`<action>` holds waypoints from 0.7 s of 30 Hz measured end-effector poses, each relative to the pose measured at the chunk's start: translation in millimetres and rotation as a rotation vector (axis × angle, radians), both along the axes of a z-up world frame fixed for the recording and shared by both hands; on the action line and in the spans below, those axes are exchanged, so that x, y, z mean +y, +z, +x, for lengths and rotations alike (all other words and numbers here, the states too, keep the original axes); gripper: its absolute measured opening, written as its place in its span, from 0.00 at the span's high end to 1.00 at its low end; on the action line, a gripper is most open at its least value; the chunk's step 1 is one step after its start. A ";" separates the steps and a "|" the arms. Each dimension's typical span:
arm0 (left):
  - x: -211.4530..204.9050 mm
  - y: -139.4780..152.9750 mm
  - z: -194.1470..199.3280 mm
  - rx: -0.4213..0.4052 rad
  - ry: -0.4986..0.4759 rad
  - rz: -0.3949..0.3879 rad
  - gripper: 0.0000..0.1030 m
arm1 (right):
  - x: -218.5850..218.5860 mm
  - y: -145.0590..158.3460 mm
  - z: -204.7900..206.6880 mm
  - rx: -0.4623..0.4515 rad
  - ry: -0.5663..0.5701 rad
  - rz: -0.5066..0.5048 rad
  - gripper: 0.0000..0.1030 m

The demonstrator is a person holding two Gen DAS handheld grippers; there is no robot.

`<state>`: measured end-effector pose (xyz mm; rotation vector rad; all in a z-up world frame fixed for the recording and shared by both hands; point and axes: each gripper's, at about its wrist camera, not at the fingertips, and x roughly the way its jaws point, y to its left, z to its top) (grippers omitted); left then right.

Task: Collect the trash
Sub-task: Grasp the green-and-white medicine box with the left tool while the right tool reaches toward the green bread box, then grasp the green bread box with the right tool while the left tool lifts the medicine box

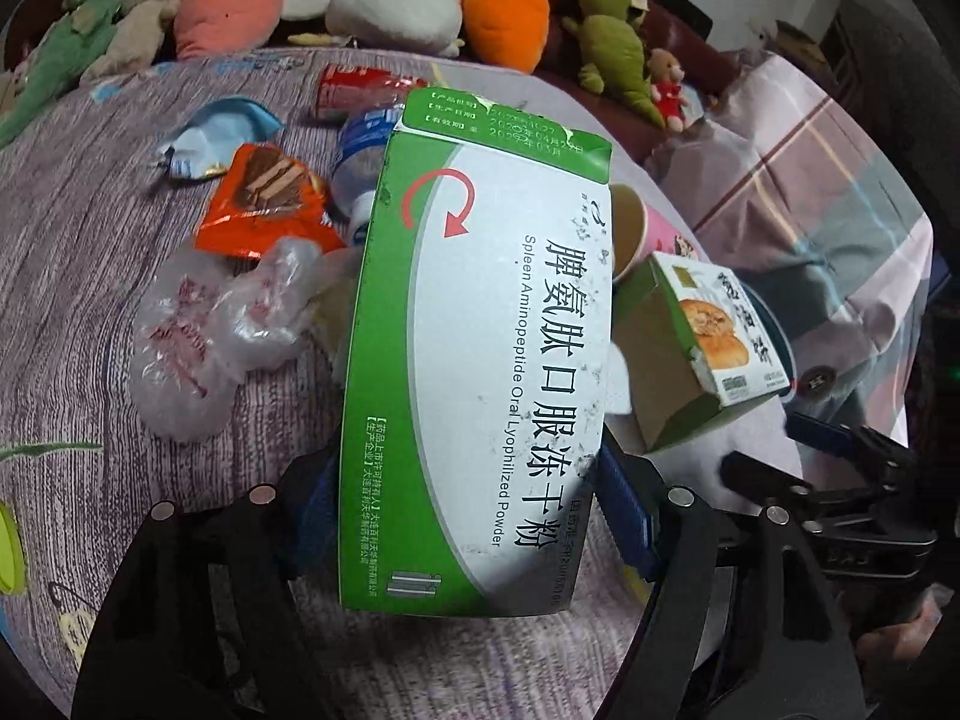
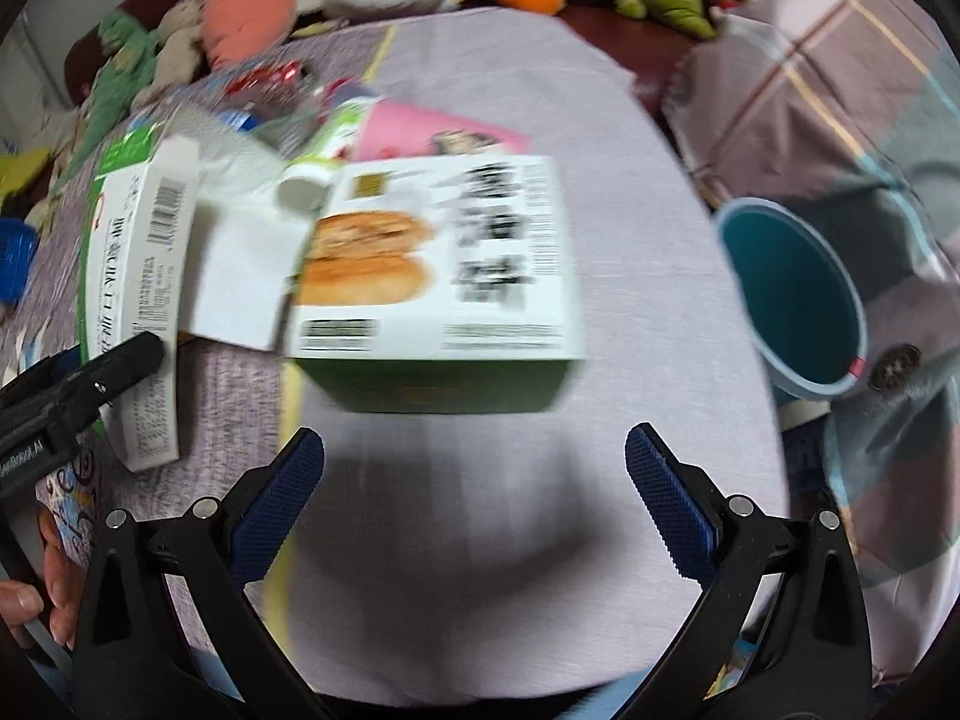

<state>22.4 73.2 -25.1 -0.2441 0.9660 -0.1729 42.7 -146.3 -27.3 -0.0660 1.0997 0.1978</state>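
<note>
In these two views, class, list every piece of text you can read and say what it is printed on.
"Spleen Aminopeptide Oral Lyophilized Powder": green-and-white medicine box, beside large Chinese characters "脾氨肽口服冻干粉".
Date lines on its top flap: too faint to read.
Pastry box: large characters and barcodes blurred in both views.
Snack wrappers: no legible text.

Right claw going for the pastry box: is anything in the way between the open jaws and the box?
Nothing visible. Only bare bedsheet lies between the right claw and the pastry box; the medicine box sits off to the left.
</note>
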 end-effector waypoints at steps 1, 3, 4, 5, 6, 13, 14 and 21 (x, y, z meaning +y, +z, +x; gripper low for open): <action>0.6 -0.9 -0.4 0.002 -0.004 -0.001 0.27 | 6.0 -1.8 2.1 0.002 0.000 -0.001 0.06; 1.3 -3.2 -0.7 0.006 -0.009 -0.006 0.27 | 14.6 -4.2 5.8 -0.008 -0.007 -0.003 0.06; 0.5 -4.1 -1.3 0.008 -0.011 -0.006 0.27 | 16.9 -5.6 8.2 -0.013 -0.020 -0.012 0.06; 0.1 -5.0 -0.5 0.010 -0.013 -0.006 0.27 | 16.4 -7.3 9.8 -0.010 -0.034 -0.014 0.06; -0.6 -5.7 0.7 0.013 -0.017 -0.008 0.27 | 14.4 -8.4 11.8 -0.005 -0.050 -0.006 0.06; -14.0 -6.2 3.2 0.016 -0.057 0.000 0.27 | -33.2 7.9 7.1 -0.085 -0.200 -0.014 0.06; -16.8 -6.6 3.0 0.016 -0.061 0.010 0.27 | -39.7 8.9 7.6 -0.093 -0.212 -0.018 0.06; -24.2 -11.3 1.7 0.025 -0.070 0.054 0.26 | -73.3 16.9 1.7 -0.162 -0.229 0.009 0.32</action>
